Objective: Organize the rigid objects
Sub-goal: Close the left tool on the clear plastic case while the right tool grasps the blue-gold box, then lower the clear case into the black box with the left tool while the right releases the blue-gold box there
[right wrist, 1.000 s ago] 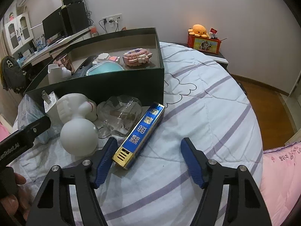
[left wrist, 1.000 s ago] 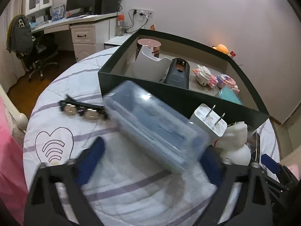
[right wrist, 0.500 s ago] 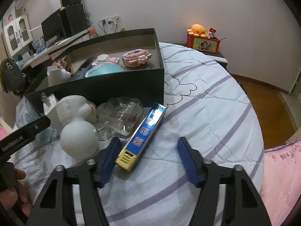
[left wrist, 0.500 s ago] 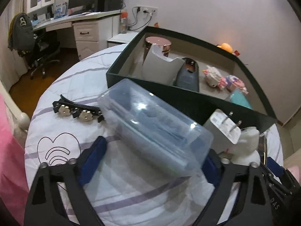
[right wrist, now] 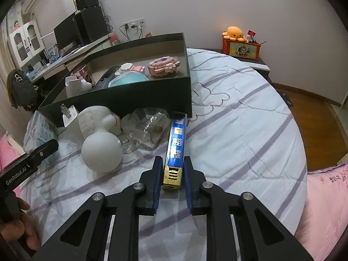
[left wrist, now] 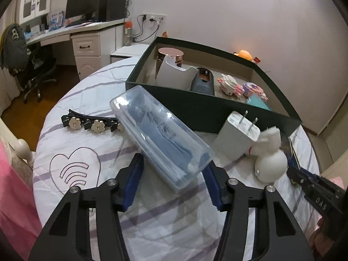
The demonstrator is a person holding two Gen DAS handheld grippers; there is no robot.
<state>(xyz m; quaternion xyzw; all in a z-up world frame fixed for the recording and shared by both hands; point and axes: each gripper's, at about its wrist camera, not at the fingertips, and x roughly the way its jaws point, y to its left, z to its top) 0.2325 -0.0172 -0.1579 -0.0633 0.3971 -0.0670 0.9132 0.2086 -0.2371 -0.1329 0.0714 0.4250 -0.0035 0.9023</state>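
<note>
Within the last second the right tongs point(right wrist: 173, 171) have narrowed from wide onto the blue-and-gold box point(right wrist: 175, 145) lying on the bed at 6 o'clock of the dark storage box point(right wrist: 152, 93), while the left tongs point(left wrist: 171, 169) hold the clear case point(left wrist: 161, 134), so both seem ready for boxing.

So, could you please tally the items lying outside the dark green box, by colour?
White: 2, charger and rabbit figure
Blue: 2, blue-tinted case and blue-and-gold box
Black: 1, hair clip
Clear: 1, plastic container
Total: 6
</note>
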